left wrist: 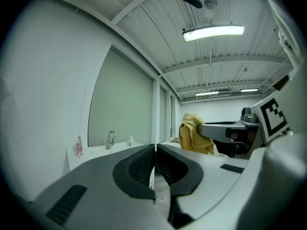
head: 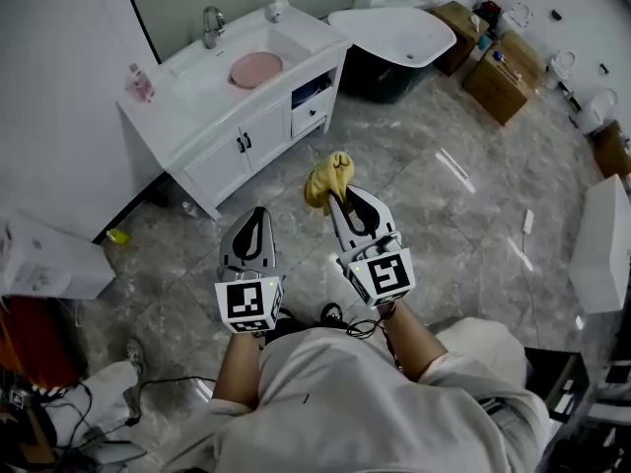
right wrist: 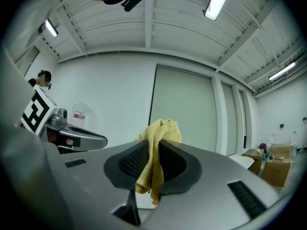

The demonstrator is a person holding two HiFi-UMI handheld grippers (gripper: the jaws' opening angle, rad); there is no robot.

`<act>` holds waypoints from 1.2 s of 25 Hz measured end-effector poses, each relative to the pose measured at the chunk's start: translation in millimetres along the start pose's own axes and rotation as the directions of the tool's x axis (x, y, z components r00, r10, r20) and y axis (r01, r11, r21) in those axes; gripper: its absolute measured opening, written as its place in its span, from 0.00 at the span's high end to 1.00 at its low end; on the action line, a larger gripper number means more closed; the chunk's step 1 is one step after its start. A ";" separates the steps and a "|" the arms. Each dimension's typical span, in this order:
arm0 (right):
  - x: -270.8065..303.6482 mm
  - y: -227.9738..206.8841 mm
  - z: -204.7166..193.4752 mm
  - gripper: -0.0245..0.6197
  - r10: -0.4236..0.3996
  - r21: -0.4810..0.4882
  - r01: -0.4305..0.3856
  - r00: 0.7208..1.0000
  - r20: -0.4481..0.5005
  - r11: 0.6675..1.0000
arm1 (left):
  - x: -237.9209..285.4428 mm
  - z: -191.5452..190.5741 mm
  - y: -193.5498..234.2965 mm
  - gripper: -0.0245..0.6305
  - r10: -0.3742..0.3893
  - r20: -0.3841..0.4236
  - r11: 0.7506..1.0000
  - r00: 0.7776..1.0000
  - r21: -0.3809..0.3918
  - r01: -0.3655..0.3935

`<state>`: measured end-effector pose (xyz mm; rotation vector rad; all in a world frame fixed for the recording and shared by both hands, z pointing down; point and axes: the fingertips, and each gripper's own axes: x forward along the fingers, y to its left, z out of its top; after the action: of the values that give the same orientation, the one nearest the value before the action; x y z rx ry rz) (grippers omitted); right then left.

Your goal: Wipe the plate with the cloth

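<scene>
Right gripper [right wrist: 154, 146]: jaws closed on the yellow cloth [right wrist: 160, 128], pinched about mid-fold, with a bunched lump standing above the pads and a short tail hanging below them. Left gripper [left wrist: 155, 147]: jaws together with nothing between them, held just beside the right one, out in front of the body over the marble floor [head: 463, 215]. Plate [head: 255, 68]: pink, round, lying flat in the sink [head: 202, 82] of the white vanity [head: 246, 146], faucet [head: 211, 26] behind it to the left. It is well apart from both grippers, so no wiping is under way yet. My read on handling: the cloth is soft, light, towel-like stuff and will drape and fold wherever it is pushed. This grip leaves a thick wad forward of the jaws, which should serve as the wiping face, though the loose tail could drag. The plate looks rigid and smooth, ceramic or hard plastic, I cannot tell which. I'd expect it to skate in the basin under a sideways rub, more so if wet, and I can't see whether there is water. Breakable if ceramic. The best hold, I judge, is the near rim with the left gripper, jaws across the lip, to pin it or tilt it up while the cloth works the face. That gripper must open first. How the rim sits inside the basin isn't clear from here, and the sink wall may cramp the approach.
</scene>
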<state>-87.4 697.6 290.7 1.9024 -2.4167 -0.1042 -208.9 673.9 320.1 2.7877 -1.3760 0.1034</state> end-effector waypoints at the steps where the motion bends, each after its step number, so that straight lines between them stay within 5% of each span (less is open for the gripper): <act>1: 2.7 2.1 0.4 0.86 0.005 0.008 -0.005 1.000 -0.005 1.000 | -0.1 1.4 2.8 0.92 -0.001 0.006 1.000 1.000 0.004 0.001; 6: 15.9 17.7 7.5 0.86 0.025 -0.056 -0.022 0.997 0.066 0.998 | -4.5 -15.9 20.6 0.92 -0.004 -0.017 1.000 1.000 -0.017 0.004; 13: 25.6 43.7 -10.6 0.86 0.009 -0.043 -0.008 1.000 0.011 0.999 | -7.8 -32.2 43.4 0.91 -0.029 -0.045 1.000 0.999 -0.011 0.028; 16: 35.8 52.8 -14.6 0.86 -0.002 -0.038 0.002 1.000 0.006 0.999 | -3.0 -35.5 56.3 0.78 -0.049 -0.066 0.999 0.997 -0.009 0.049; 19: 46.2 57.1 -17.2 0.86 -0.016 -0.030 0.016 1.000 0.007 0.999 | 2.6 -41.0 68.3 0.78 -0.067 -0.086 0.998 0.994 -0.013 0.066; 30: 118.1 4.4 -49.6 0.86 -0.022 0.003 0.022 1.000 -0.015 1.000 | 85.2 -63.5 92.8 0.78 -0.068 -0.148 0.998 0.987 -0.005 0.068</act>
<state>-114.8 583.2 341.5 1.9240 -2.3886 -0.0867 -233.8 553.7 389.5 2.7587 -1.2460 0.3020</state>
